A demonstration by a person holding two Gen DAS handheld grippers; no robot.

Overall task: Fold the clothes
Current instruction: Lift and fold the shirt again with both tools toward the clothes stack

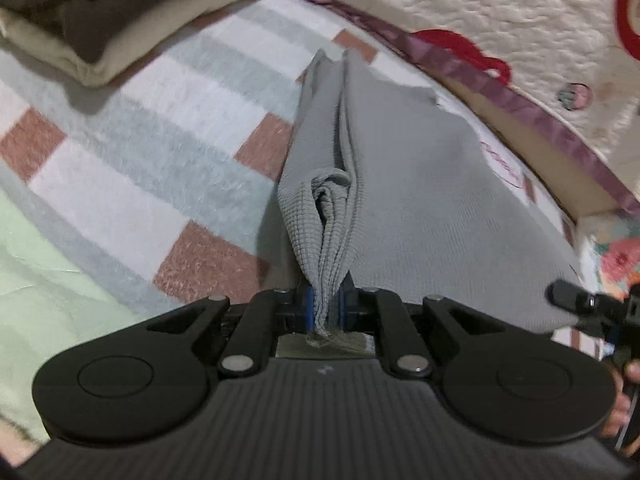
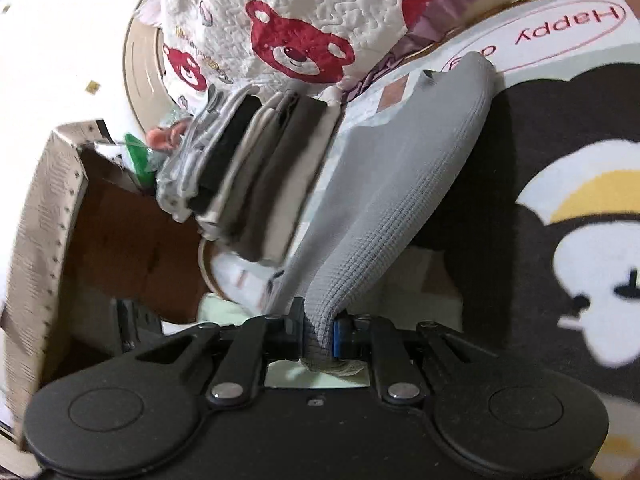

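Observation:
A grey ribbed knit garment [image 1: 400, 184] is folded in layers and held up off the checked blanket [image 1: 152, 148]. My left gripper [image 1: 325, 308] is shut on one bunched corner of it. My right gripper [image 2: 320, 334] is shut on another corner of the same garment [image 2: 400, 184], which stretches away from the jaws. The right gripper also shows at the right edge of the left wrist view [image 1: 592, 304].
A stack of folded clothes [image 1: 92, 12] lies at the far left on the blanket; it also shows in the right wrist view [image 2: 256, 168]. A white quilt with red bears [image 2: 288, 20] lies behind. An open cardboard box [image 2: 80, 220] stands left. A dark cartoon rug [image 2: 560, 240] lies right.

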